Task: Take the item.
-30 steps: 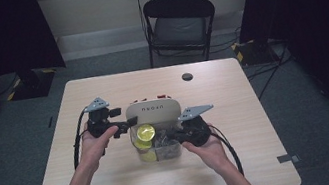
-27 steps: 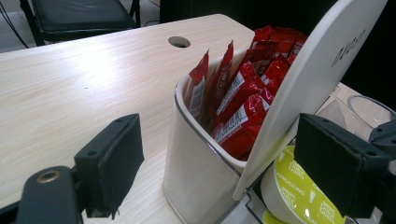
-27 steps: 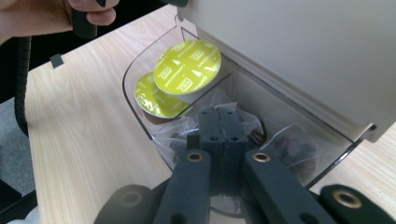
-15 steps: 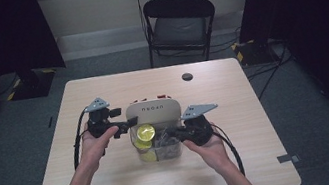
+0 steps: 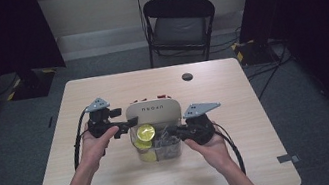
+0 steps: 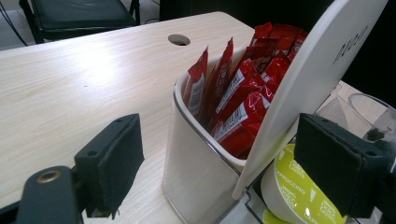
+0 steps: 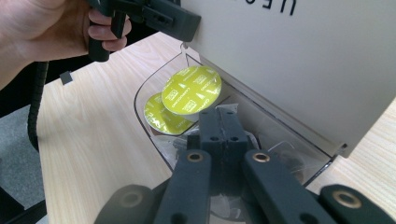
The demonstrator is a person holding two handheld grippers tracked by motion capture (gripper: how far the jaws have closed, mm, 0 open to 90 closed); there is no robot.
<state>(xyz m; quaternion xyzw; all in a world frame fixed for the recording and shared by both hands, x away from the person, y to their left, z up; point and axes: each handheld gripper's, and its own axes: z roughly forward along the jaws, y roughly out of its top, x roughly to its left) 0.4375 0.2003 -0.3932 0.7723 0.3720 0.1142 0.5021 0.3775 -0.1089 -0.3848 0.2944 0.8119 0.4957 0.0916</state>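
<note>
So the right hand-held gripper (image 5: 173, 132) has its jaws pressed flat together with nothing between them, tips poking down into the clear container (image 5: 159, 146), right above the crinkly clear wrappers (image 7: 275, 154) on that side. In the right gripper view the two yellow-green capsules (image 7: 191, 90) sit just past the closed tips, one tilted up on top of the other, tucked under the white lid (image 7: 289, 60).

The left hand-held gripper (image 5: 133, 121) is on the other side of the container, jaws standing apart. In the left gripper view one pad is out over bare surface (image 5: 116, 181) beside the container, and the other is right next to the lid's edge, just above a capsule (image 6: 299, 186). Can't tell if that pad is actually touching the lid or the capsule, it's too close to call. The lid is propped up at an angle, and behind it the white compartment (image 6: 196, 168) of the same container is stuffed with red sachets (image 6: 243, 98) standing upright.

Farther back from the container there's a dark round hole (image 5: 187, 76) in the surface, and beyond the surface's far edge a black folding chair (image 5: 180, 24)
</note>
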